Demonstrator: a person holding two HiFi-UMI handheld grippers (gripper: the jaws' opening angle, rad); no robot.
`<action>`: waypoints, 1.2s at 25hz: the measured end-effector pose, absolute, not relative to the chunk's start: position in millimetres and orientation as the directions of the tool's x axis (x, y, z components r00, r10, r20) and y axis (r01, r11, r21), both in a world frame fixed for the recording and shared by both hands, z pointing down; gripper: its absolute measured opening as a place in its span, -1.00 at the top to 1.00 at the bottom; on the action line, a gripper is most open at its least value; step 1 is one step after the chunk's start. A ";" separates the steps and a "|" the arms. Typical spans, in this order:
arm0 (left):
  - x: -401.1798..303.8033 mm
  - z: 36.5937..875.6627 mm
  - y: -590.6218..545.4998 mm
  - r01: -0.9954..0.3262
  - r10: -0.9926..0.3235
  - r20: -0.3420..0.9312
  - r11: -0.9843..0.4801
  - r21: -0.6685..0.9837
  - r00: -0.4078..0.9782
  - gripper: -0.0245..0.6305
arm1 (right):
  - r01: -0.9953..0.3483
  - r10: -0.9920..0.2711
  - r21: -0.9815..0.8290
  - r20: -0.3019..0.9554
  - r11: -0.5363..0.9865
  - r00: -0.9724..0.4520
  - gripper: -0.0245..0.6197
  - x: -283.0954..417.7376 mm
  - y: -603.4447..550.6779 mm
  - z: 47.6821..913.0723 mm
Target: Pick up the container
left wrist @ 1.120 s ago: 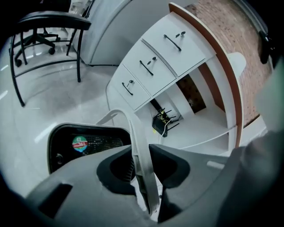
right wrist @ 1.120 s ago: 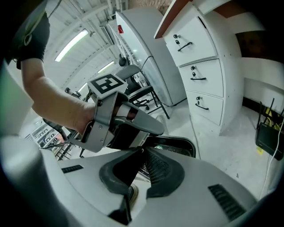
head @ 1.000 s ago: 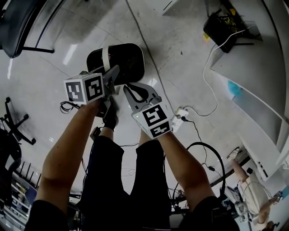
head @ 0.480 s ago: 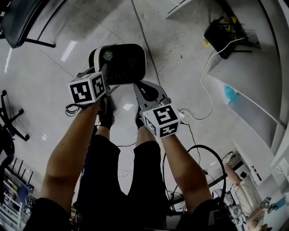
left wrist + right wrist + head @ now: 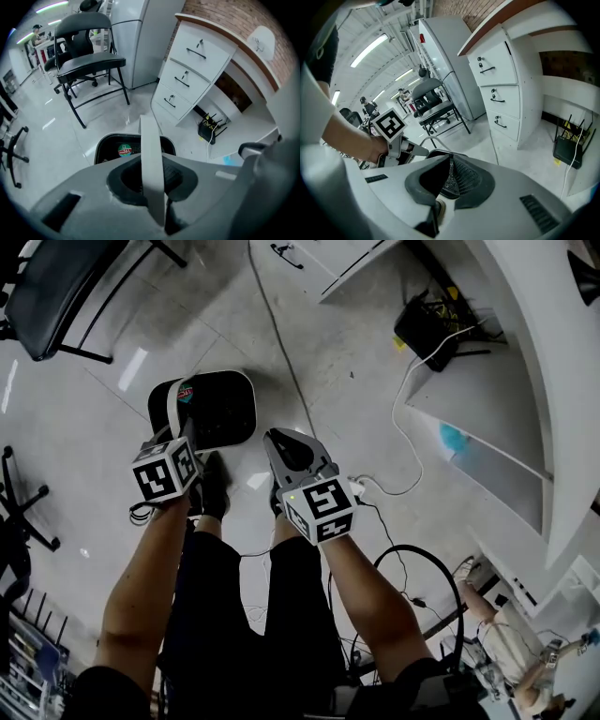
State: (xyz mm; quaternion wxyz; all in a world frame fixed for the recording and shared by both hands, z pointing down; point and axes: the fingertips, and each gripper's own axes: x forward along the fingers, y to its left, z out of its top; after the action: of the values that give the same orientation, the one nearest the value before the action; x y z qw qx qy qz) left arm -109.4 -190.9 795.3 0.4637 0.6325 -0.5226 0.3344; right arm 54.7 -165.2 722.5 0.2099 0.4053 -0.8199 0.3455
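The container is a black mesh bin with a white rim and a white strap handle. It sits just ahead of the person's feet. My left gripper is shut on that handle; its jaws have just been closing with the strap between them. In the left gripper view the handle runs up between the jaws of that gripper, with the container below. Whether the bin is clear of the floor I cannot tell. My right gripper hovers beside the bin, shut on nothing.
A black chair stands at the far left. White drawers and a white shelf unit are ahead and to the right. A black box with cables lies by the shelves. A power strip and cords trail near the right foot.
The left jaws closed onto the white handle. Left gripper and container shifted left and nearer in the head view. The right gripper rose a little.
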 end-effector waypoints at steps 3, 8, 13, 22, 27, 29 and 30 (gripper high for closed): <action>-121.5 753.4 -189.6 -0.969 -0.388 0.893 0.004 0.249 0.227 0.78 | -0.809 -0.528 -0.385 0.617 0.443 -0.583 0.85 55.7 -167.5 697.5; -135.7 680.6 -181.6 -0.971 -0.421 0.882 0.010 0.238 0.212 0.78 | -0.817 -0.567 -0.366 0.591 0.446 -0.574 0.85 60.3 -178.1 645.6; -145.6 612.2 -180.8 -0.965 -0.463 0.854 -0.007 0.263 0.236 0.78 | -0.819 -0.596 -0.349 0.564 0.456 -0.572 0.85 59.5 -185.8 586.5; -142.2 493.5 -171.4 -0.945 -0.517 0.796 -0.088 0.315 0.314 0.78 | -0.811 -0.638 -0.337 0.501 0.478 -0.585 0.85 65.0 -189.4 476.2; -141.6 440.3 -169.0 -0.935 -0.540 0.769 -0.111 0.337 0.342 0.78 | -0.811 -0.665 -0.327 0.464 0.485 -0.585 0.85 71.8 -198.1 419.8; -140.7 421.5 -166.0 -0.932 -0.549 0.760 -0.113 0.344 0.347 0.78 | -0.814 -0.680 -0.325 0.447 0.482 -0.582 0.85 78.1 -199.8 397.5; -140.2 412.9 -164.2 -0.931 -0.553 0.756 -0.112 0.348 0.349 0.78 | -0.815 -0.688 -0.325 0.438 0.479 -0.579 0.85 81.6 -201.4 386.8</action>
State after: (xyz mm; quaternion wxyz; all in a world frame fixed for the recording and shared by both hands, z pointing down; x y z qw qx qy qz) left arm -140.2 -164.2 412.9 0.4132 0.7098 -0.5227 0.2286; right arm 81.6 -201.4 386.8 0.1247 0.4417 -0.8508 0.2559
